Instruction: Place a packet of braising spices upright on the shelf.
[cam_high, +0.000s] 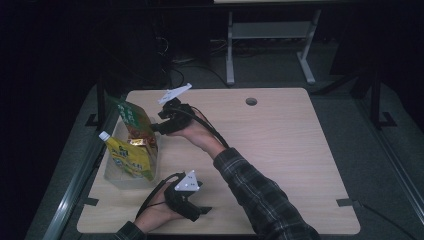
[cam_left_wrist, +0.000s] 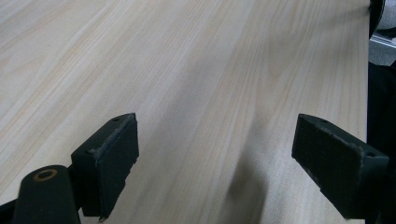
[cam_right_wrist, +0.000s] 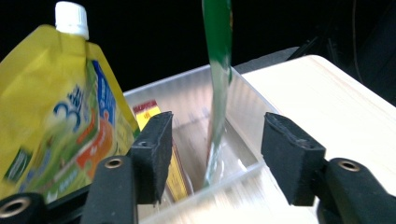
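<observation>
Packing well along: green packet (cam_high: 134, 120) standing upright in clear bin (cam_high: 116, 176) at tabletop's (cam_high: 280, 150) left edge, beside yellow pouch (cam_high: 126, 159) and a small box; released already. Right gripper (cam_high: 159, 121) just beside bin, jaws apart, empty, forearm stretched across. Left gripper (cam_high: 200, 212) resting near front edge, jaws apart, empty.

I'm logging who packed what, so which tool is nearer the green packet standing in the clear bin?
Right. The right tool is beside the green packet at the clear bin, open. The left tool sits near the table's front edge, apart from it.
</observation>
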